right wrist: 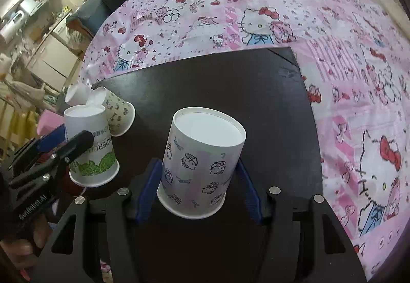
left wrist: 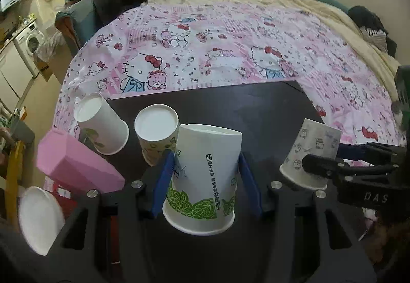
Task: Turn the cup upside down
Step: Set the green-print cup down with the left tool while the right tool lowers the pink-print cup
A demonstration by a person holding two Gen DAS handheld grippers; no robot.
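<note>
My left gripper (left wrist: 205,170) is shut on a white paper cup with green leaves (left wrist: 205,175), upside down, base up, rim at the black board (left wrist: 256,114). It also shows in the right wrist view (right wrist: 89,147). My right gripper (right wrist: 200,178) has its blue fingers around a white cup with small cartoon prints (right wrist: 200,162), upside down on the board (right wrist: 230,83); whether the pads press it I cannot tell. That cup shows at the right in the left wrist view (left wrist: 310,155).
Two more upside-down cups (left wrist: 102,124) (left wrist: 156,134) stand at the board's left side, seen also in the right wrist view (right wrist: 118,111). A pink box (left wrist: 74,162) and a white plate (left wrist: 38,219) lie left. The board rests on a pink cartoon bedsheet (left wrist: 217,47).
</note>
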